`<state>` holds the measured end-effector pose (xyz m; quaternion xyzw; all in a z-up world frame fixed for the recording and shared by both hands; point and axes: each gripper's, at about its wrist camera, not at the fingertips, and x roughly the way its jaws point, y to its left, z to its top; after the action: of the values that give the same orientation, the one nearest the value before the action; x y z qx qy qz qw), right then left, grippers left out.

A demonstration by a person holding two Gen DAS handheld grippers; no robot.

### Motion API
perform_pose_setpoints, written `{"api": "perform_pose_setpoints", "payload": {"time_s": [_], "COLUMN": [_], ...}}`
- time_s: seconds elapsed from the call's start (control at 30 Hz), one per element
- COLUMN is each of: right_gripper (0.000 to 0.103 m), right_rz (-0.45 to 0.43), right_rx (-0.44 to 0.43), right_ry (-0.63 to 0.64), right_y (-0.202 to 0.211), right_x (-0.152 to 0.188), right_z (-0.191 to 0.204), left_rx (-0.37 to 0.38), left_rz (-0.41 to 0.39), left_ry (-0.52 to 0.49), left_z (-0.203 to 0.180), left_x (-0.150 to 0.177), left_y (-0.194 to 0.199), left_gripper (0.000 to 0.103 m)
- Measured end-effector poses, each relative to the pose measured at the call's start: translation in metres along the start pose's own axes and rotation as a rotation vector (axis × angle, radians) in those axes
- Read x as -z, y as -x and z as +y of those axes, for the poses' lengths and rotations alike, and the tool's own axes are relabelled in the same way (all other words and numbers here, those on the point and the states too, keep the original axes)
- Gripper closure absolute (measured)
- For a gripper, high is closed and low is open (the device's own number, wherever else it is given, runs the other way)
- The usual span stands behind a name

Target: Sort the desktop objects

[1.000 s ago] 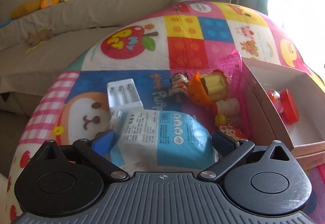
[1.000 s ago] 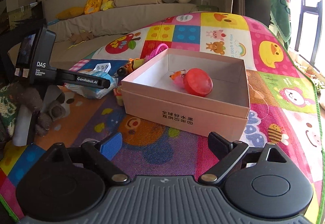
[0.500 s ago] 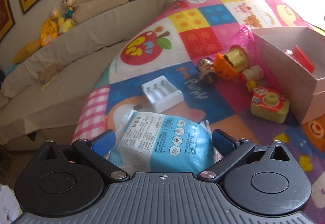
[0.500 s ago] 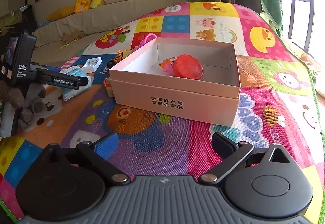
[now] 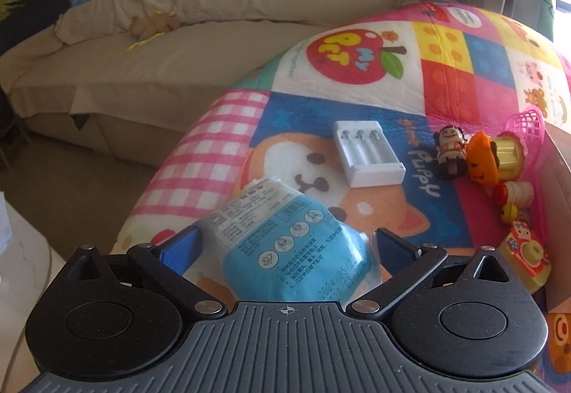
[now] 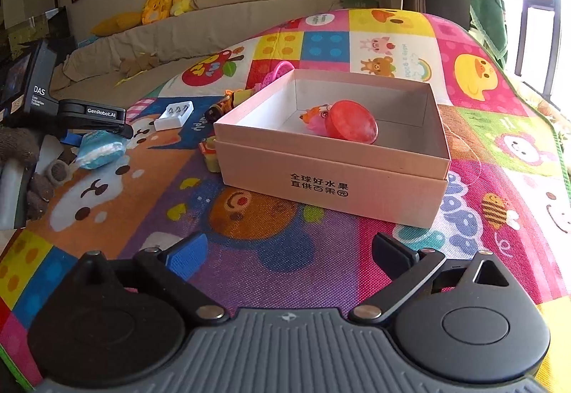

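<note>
My left gripper (image 5: 285, 246) is shut on a blue and white tissue pack (image 5: 285, 243), held over the left edge of the colourful play mat (image 5: 464, 72). The pack also shows in the right wrist view (image 6: 100, 148), under the left gripper (image 6: 92, 115). My right gripper (image 6: 289, 250) is open and empty, low over the mat in front of the pink cardboard box (image 6: 332, 175). The box holds a red disc (image 6: 351, 122) and a small orange toy (image 6: 314, 116).
A white battery charger (image 5: 367, 154) lies on the mat ahead of the pack. Small toys lie beside the box: a doll figure (image 5: 451, 150), an orange and yellow toy (image 5: 496, 157), a yellow toy camera (image 5: 528, 257), a pink mesh basket (image 5: 528, 118). A beige sofa (image 5: 178, 47) stands behind.
My left gripper has swung left and back from the box with the tissue pack, which now sits tilted in the jaws. The right gripper has barely moved.
</note>
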<state>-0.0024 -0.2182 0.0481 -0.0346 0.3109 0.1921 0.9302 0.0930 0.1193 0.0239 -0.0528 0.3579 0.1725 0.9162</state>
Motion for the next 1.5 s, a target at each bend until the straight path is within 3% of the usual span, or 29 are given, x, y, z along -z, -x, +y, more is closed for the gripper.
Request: {"api": "perform_pose_setpoints", "payload": {"time_s": [0.17, 0.27, 0.33, 0.43, 0.5, 0.6, 0.77, 0.87, 1.03, 1.1, 1.2, 1.3, 1.37, 1.5], "right_gripper": [0.004, 0.004, 0.004, 0.004, 0.004, 0.004, 0.004, 0.004, 0.004, 0.004, 0.003, 0.003, 0.003, 0.000], "right_rz": [-0.010, -0.017, -0.020, -0.016, -0.018, -0.027, -0.051, -0.068, -0.092, -0.092, -0.081, -0.080, -0.096, -0.190], "right_rx": [0.009, 0.005, 0.004, 0.015, 0.030, 0.052, 0.107, 0.147, 0.200, 0.213, 0.212, 0.188, 0.163, 0.211], "right_ry": [0.030, 0.039, 0.049, 0.044, 0.026, -0.003, -0.041, -0.074, -0.113, -0.114, -0.120, -0.147, -0.150, -0.038], "right_y": [-0.001, 0.000, 0.001, 0.002, 0.003, 0.006, 0.014, 0.019, 0.030, 0.032, 0.030, 0.027, 0.023, 0.009], "right_x": [-0.007, -0.008, -0.007, -0.005, -0.004, -0.004, -0.004, -0.005, -0.002, 0.000, 0.003, 0.002, -0.005, -0.040], "right_z": [0.006, 0.010, 0.010, 0.007, 0.001, -0.009, -0.029, -0.042, -0.059, -0.062, -0.064, -0.066, -0.066, -0.075], "left_rx": [-0.027, -0.021, -0.007, 0.017, 0.049, 0.168, 0.485, 0.554, 0.666, 0.695, 0.730, 0.744, 0.733, 0.685], "left_rz": [-0.059, -0.069, -0.067, -0.068, -0.069, -0.066, -0.102, -0.110, -0.078, -0.076, -0.068, -0.079, -0.092, -0.135], "left_ry": [-0.151, -0.148, -0.148, -0.150, -0.150, -0.181, -0.392, -0.484, -0.492, -0.495, -0.499, -0.496, -0.482, -0.449], "left_z": [-0.017, -0.014, -0.011, -0.008, -0.008, -0.019, -0.073, -0.107, -0.130, -0.132, -0.131, -0.124, -0.117, -0.101], "left_x": [0.004, 0.005, 0.006, 0.008, 0.011, 0.023, 0.056, 0.071, 0.080, 0.083, 0.085, 0.083, 0.078, 0.067], "left_y": [-0.007, -0.007, -0.004, 0.004, 0.012, 0.039, 0.101, 0.117, 0.122, 0.124, 0.127, 0.130, 0.133, 0.133], "left_gripper": [0.000, 0.003, 0.023, 0.037, 0.039, 0.040, 0.040, 0.036, 0.035, 0.033, 0.016, 0.009, 0.007, 0.005]}}
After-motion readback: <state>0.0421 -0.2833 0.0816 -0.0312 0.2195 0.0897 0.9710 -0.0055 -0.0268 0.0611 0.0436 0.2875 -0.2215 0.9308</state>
